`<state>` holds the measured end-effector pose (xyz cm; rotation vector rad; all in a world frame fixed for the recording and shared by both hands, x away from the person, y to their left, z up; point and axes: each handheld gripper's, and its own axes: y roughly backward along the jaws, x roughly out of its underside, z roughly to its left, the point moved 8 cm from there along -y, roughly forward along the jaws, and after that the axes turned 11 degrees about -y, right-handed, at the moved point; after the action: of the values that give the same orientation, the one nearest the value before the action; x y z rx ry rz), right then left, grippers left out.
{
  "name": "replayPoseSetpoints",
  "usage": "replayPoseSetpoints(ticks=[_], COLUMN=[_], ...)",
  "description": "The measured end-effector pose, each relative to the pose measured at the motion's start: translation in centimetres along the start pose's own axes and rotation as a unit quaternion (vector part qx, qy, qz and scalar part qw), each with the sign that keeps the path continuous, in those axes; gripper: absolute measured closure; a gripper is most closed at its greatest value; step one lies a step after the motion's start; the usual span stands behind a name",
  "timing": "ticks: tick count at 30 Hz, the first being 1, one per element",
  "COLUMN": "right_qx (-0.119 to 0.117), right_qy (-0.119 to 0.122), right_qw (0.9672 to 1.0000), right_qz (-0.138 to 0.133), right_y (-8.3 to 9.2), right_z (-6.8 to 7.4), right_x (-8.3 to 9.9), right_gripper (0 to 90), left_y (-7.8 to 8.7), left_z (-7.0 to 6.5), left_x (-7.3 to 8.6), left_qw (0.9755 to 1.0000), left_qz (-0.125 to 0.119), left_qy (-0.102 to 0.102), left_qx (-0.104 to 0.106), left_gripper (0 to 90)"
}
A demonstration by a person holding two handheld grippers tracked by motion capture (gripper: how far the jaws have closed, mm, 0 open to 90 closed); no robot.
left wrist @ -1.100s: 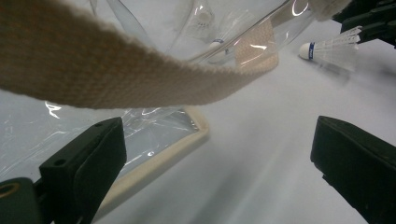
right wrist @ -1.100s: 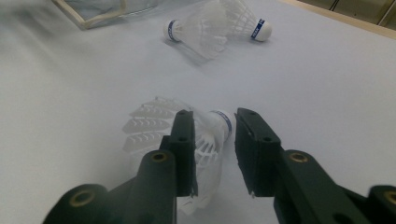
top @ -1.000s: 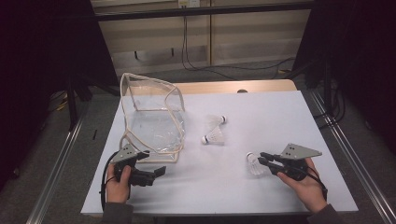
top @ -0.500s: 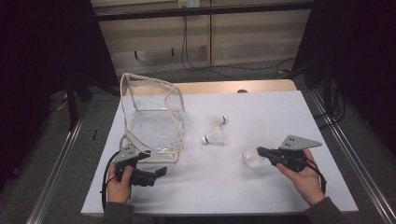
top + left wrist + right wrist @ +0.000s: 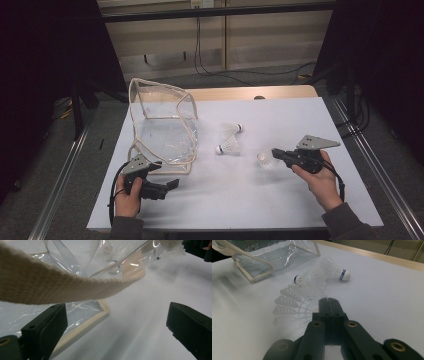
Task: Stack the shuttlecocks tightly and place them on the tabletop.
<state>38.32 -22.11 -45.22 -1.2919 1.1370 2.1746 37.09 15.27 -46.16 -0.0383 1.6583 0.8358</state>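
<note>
My right gripper [image 5: 276, 154] is shut on a white shuttlecock [image 5: 265, 160] and holds it just above the white table [image 5: 280, 205], at the right. In the right gripper view the jaws meet at my right gripper [image 5: 328, 300], and the held shuttlecock's feather skirt [image 5: 292, 310] fans out beyond them. Two more shuttlecocks [image 5: 232, 129] [image 5: 227, 146] lie mid-table. A clear plastic bag [image 5: 162, 122] with cream trim stands at the left. My left gripper [image 5: 172, 184] is open near the bag's front corner. Its jaws stand wide apart around my left gripper [image 5: 117, 322], under the bag's strap [image 5: 62, 287].
The table's wooden far edge [image 5: 240, 93] runs behind the bag. Metal rails [image 5: 60, 180] flank the table on both sides. Bare white table surface lies between my two hands.
My right gripper has moved a little left and up, carrying the shuttlecock off the table. The left gripper has stayed where it was.
</note>
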Motion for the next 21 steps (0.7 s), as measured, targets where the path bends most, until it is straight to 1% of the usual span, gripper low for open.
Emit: replayPoseSetpoints(ticks=[3, 6, 11, 12, 16, 19, 21], right_qx=[0.000, 0.002, 0.003, 0.003, 0.008, 0.008, 0.008], right_qy=[0.002, -0.001, -0.002, -0.006, 0.002, -0.005, -0.004], right_qw=[1.0000, 1.0000, 1.0000, 1.0000, 0.9999, 0.9998, 0.9997], right_qz=[0.005, 0.002, 0.005, 0.006, 0.015, 0.018, 0.021], right_y=[-0.6, -0.9, -1.4, -1.5, -2.0, -2.2, -2.4], right_z=[0.1, 0.0, -0.2, -0.2, -0.3, -0.5, -0.5], right_x=[-0.2, -0.5, -0.8, -0.8, -0.7, -0.6, -0.5], right_gripper=[90.0, 90.0, 90.0, 90.0, 90.0, 90.0, 90.0], left_y=[0.0, 0.0, 0.0, 0.0, 0.0, -0.1, -0.1], left_z=[0.0, 0.0, 0.0, 0.0, 0.0, 0.0, 0.0], left_x=[0.0, 0.0, 0.0, 0.0, 0.0, 0.0, 0.0], left_qw=[1.0000, 1.0000, 1.0000, 1.0000, 1.0000, 1.0000, 1.0000], left_qz=[0.000, -0.001, 0.000, 0.000, 0.000, 0.000, 0.001], left_qy=[0.000, 0.000, 0.001, 0.001, 0.002, 0.000, 0.000], left_qx=[0.000, 0.000, 0.000, 0.000, -0.001, -0.001, -0.001], left_gripper=[3.7, 3.7, 3.7, 3.7, 3.7, 3.7, 3.7])
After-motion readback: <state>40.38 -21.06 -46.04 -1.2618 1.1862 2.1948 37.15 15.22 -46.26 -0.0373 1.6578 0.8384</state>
